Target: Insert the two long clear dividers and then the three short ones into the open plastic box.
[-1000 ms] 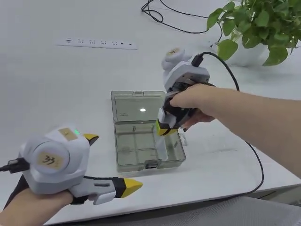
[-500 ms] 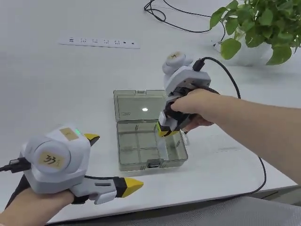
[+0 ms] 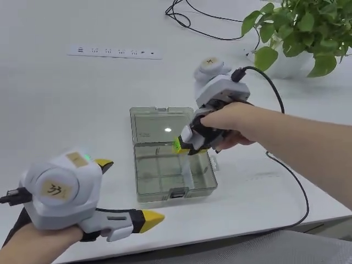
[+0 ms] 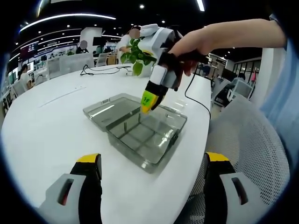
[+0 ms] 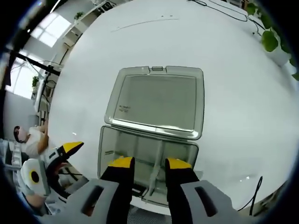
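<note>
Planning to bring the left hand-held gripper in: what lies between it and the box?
Nothing: the head view shows bare table between the left hand-held gripper and the box.

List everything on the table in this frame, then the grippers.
clear grey plastic box: one, smoky grey, table centre, lid open flat behind.
clear dividers: count unclear, transparent, standing inside the box.
white power strip: one, white, far left.
black cables: several, black, far side and right edge.
green potted plant: one, white pot, far right.
white table: one, white.
right gripper: one, white with yellow tips, over the box's right side, jaws slightly apart.
left gripper: one, same colours, near left, jaws wide open, empty.
</note>
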Tool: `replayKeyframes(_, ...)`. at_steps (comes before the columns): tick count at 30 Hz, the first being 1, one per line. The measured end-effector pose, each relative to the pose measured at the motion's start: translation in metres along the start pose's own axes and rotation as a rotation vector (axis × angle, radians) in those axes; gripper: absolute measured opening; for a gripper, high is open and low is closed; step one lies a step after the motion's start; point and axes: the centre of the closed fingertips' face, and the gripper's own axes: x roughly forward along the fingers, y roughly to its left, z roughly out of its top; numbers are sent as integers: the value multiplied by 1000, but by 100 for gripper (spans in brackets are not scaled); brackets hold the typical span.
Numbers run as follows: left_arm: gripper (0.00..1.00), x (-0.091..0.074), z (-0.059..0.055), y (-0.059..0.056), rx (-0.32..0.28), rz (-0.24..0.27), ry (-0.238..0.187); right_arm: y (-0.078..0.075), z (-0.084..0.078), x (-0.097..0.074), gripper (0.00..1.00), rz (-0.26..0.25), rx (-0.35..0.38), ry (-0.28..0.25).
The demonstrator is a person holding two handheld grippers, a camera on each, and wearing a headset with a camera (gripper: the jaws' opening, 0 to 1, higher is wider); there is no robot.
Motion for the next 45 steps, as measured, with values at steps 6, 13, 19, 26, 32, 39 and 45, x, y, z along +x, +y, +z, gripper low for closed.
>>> replayKeyframes(6,92,1,0,-1,3,-4,1,13,20,-8,48,75,-48,-148)
replayKeyframes(13,92,0,-1,0,6,-1,5,15,42,-18,76,103,-106,-326)
replayKeyframes(19,92,-1,-3,0,-1,2,11,13,44,-22,95,108,-113,-426)
replayKeyframes(26,92,-2,-5,1,-13,7,13,11,43,-28,100,159,-90,-508)
replayKeyframes(32,92,-2,-5,3,-17,14,15,15,35,-28,100,148,-215,-533)
replayKeyframes(39,92,-5,-4,7,-35,28,16,20,26,-39,100,192,-280,-589)
replayKeyframes(45,92,-8,-5,14,-59,48,14,24,14,-44,100,203,-351,-621)
